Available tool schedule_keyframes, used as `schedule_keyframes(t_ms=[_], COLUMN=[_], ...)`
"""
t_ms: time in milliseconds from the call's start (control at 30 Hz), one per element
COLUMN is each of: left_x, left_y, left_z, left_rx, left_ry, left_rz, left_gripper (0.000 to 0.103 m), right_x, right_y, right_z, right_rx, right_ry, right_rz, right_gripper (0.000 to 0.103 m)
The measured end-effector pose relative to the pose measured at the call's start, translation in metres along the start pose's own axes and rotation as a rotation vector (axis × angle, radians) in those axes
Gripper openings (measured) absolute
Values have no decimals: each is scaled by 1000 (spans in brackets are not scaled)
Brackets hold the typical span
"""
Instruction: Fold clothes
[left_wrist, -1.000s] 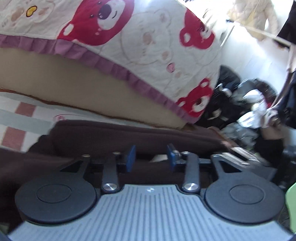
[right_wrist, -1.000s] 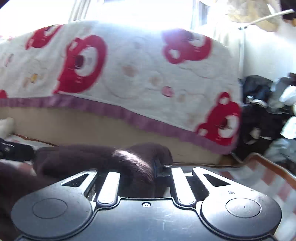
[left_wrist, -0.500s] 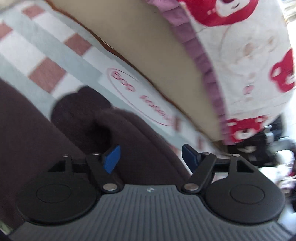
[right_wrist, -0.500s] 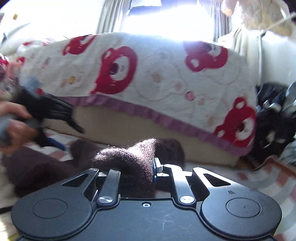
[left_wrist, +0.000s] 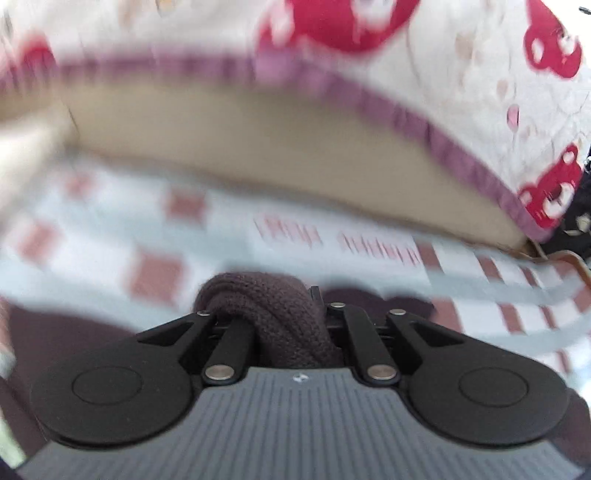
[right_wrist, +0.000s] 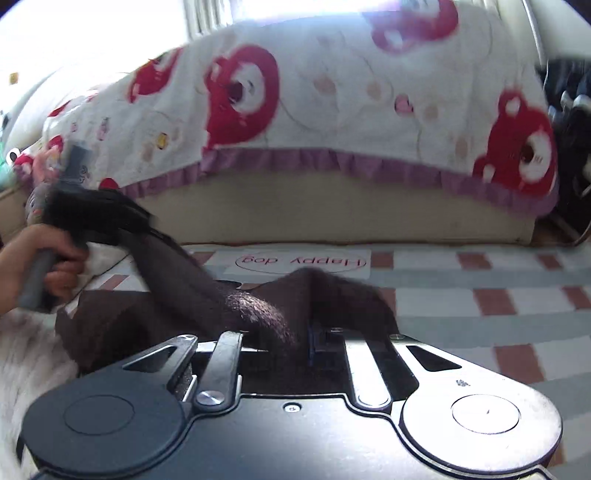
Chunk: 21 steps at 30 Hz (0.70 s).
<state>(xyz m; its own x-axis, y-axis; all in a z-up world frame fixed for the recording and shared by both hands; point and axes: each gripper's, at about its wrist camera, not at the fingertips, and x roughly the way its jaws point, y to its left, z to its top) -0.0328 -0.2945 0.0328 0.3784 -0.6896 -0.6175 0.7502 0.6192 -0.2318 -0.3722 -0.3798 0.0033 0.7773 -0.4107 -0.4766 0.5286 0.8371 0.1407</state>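
A dark brown knitted garment (right_wrist: 177, 295) lies on the checked mat (right_wrist: 480, 295). My left gripper (left_wrist: 266, 314) is shut on a bunched fold of the garment (left_wrist: 280, 325), which hides its fingertips. In the right wrist view the left gripper (right_wrist: 88, 214) is at the far left, lifted, with a stretch of the garment hanging from it. My right gripper (right_wrist: 291, 332) is shut on another part of the garment (right_wrist: 332, 291), low over the mat.
A bed with a white blanket with red bears and a purple frill (right_wrist: 332, 110) runs along the back, its beige base (right_wrist: 332, 210) right behind the mat. A pile of dark clothes (right_wrist: 569, 110) lies at the far right.
My left gripper, open half a second ago, has shut on a fold of the brown garment and is moving fast. The right gripper keeps its hold and has lowered toward the mat.
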Motion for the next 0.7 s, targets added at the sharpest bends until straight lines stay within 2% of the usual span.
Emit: schedule_keyframes(t_ms=[100, 200, 267, 300, 333, 367, 400, 433, 467, 500, 533, 600, 633, 700], left_x=[-14, -18, -13, -5, 4, 14, 26, 37, 46, 48, 45, 39, 37, 31], left_y=[17, 27, 25, 25, 25, 25, 25, 27, 30, 37, 47, 66, 75, 94], left_z=[35, 75, 98, 106, 112, 115, 114, 108, 100, 91, 81, 60, 49, 28], left_rx=[-4, 27, 63, 87, 113, 132, 149, 171, 195, 208, 215, 228, 234, 247], left_ry=[-110, -248, -339, -346, -338, -308, -255, -185, -109, -60, -29, 35, 67, 131], left_rz=[41, 76, 91, 88, 82, 86, 99, 117, 135, 137, 129, 113, 106, 90], left_gripper=[6, 7, 9, 14, 16, 26, 44, 52, 58, 58, 59, 59, 60, 63], right_x=[47, 105, 148, 171, 196, 223, 249, 271, 293, 311, 316, 308, 299, 279], right_y=[-12, -28, -41, -50, -58, -61, -64, -65, -66, -67, -70, -79, -84, -95], right_z=[42, 102, 143, 160, 173, 182, 188, 189, 190, 189, 184, 171, 163, 147], right_rx=[-20, -28, 17, 58, 87, 102, 110, 97, 84, 81, 103, 153, 180, 232], right_ry=[16, -19, -44, -48, -45, -28, 0, 56, 112, 164, 206, 245, 252, 266], right_rz=[34, 37, 20, -4, -51, -113, -167, -204, -242, -264, -248, -205, -181, -135], right_gripper=[15, 14, 14, 14, 16, 18, 25, 38, 43, 43, 44, 45, 53, 61])
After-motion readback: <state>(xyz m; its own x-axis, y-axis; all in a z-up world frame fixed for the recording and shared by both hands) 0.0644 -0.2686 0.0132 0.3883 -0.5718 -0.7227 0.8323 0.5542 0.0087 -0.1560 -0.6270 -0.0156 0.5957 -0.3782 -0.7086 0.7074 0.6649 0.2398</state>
